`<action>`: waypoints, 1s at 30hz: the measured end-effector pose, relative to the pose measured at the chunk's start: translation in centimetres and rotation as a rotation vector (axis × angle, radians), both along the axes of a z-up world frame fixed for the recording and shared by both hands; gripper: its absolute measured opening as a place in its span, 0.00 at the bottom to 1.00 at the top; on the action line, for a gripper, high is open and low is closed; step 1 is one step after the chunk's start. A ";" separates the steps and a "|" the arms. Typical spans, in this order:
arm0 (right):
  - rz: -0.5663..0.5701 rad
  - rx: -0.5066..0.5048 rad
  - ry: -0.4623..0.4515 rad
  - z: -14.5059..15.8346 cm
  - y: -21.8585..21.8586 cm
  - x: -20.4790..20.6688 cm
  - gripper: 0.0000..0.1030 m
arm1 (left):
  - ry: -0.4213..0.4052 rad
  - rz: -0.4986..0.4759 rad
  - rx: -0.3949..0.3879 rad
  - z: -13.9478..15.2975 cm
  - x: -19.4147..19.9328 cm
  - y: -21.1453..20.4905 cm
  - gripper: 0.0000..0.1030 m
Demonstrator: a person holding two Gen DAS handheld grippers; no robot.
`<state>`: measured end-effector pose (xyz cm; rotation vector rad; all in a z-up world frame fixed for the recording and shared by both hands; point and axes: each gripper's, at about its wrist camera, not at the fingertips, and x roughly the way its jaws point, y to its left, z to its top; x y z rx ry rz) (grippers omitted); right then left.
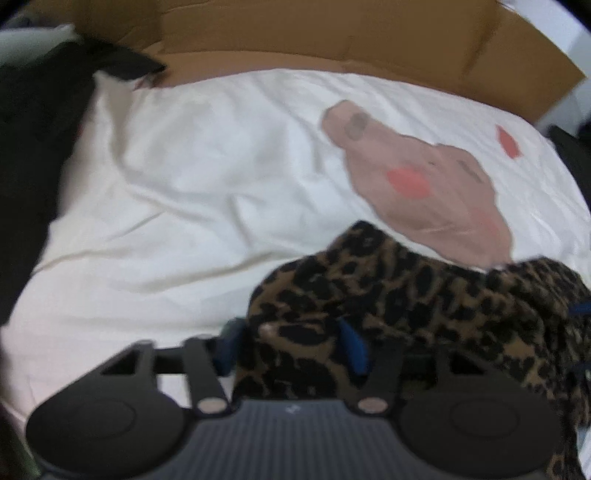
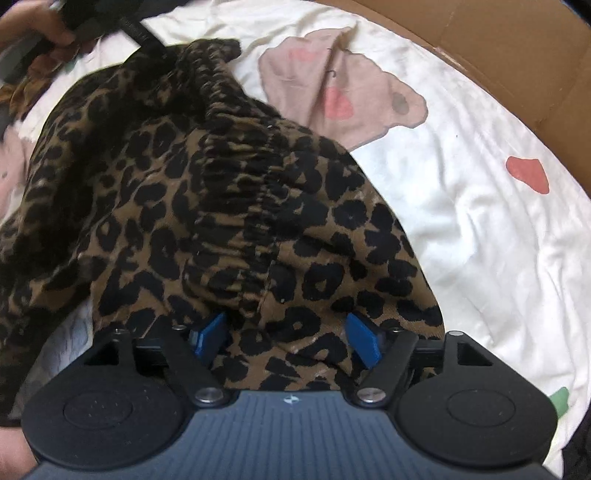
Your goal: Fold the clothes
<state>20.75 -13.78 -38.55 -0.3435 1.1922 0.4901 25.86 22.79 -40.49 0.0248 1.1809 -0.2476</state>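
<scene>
The leopard-print garment lies bunched on the white sheet, its cloth between the blue pads of both tools: right gripper pinching it, left gripper too (that view is blurred).

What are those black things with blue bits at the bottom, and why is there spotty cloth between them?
Those are two grabbing tools a person holds, one in each hand. Each carries a camera looking along its fingers. One picture comes from the left gripper, the other from the right gripper. A brown-and-black leopard-print garment lies bunched on a white bedsheet with a pink bear print. Cloth sits between both grippers' blue pads, which seem to pinch it for folding. Brown cardboard stands behind.
</scene>
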 end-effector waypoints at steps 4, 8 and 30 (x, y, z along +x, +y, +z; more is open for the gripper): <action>-0.008 0.015 0.005 0.9 -0.2 0.2 0.36 | -0.017 -0.035 -0.017 1.1 -0.1 -0.1 0.16; 0.014 0.022 -0.007 2.4 -0.2 -0.1 0.19 | -0.084 -0.049 0.002 3.0 -0.3 -0.5 0.13; -0.300 0.039 -0.167 5.8 -7.6 10.7 0.16 | -0.115 0.042 -0.019 3.4 2.4 0.4 0.47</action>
